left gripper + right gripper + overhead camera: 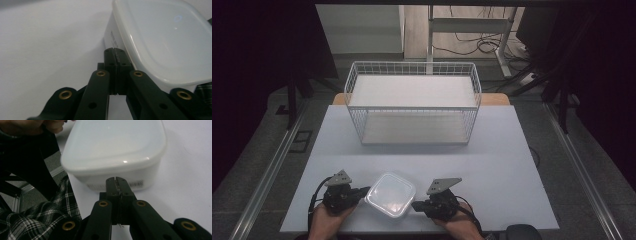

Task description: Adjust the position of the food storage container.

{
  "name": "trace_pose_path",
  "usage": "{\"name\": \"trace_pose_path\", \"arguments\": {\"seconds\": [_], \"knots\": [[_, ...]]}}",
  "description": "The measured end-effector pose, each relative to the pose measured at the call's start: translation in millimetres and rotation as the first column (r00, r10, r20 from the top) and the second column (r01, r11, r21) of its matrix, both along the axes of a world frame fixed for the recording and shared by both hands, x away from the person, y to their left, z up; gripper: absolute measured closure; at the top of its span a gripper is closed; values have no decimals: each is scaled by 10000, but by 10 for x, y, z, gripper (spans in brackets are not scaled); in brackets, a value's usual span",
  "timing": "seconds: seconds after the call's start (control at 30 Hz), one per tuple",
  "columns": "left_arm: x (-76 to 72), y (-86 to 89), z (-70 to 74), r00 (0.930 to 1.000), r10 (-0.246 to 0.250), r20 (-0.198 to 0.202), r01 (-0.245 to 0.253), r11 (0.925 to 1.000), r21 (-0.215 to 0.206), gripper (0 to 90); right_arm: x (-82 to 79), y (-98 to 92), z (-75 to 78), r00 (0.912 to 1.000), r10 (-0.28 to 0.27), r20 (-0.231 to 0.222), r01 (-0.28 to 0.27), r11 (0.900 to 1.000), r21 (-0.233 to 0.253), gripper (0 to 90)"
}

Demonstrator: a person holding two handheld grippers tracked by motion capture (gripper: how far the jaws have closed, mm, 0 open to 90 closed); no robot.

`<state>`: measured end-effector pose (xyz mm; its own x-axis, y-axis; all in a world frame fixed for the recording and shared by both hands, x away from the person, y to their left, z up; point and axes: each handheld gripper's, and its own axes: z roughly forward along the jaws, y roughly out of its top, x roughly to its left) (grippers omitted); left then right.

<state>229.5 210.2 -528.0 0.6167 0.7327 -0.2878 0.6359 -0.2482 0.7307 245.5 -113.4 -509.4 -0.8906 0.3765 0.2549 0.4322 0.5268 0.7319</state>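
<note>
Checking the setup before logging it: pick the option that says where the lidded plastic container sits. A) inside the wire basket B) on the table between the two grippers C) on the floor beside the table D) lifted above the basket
B: the high view shows the container resting on the table at its near edge, with the left gripper and right gripper at its two sides, well short of the wire basket.
</note>
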Motion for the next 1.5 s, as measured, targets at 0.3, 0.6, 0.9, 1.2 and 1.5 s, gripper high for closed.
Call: {"name": "trace_pose_path", "arguments": {"seconds": [0.3, 0.6, 0.9, 1.2, 1.5], "knots": [[4, -165, 19, 10000, 10, -91, -11, 10000, -69, 900, 98, -154, 40, 9970, -724, 287, 729, 9971, -196, 891], [66, -432, 34, 9997, -258, -22, 258, 9997, -28, 900, 231, -365, 87, 9849, -1577, 720, 1616, 9856, -508, 892], [146, -649, 53, 9984, -541, 160, 538, 9984, 173, 900, 330, -553, 115, 9711, -2118, 1097, 2213, 9717, -830, 892], [90, -423, 109, 9954, -225, 933, 193, 9992, 346, 505, 283, -762, 203, 9558, -2204, 1945, 2377, 9688, -702, 714], [41, -340, 40, 9946, -471, 928, 435, 9982, 412, 93, 349, -939, 125, 9459, -2549, 2007, 2690, 9620, -461, 174]]}}
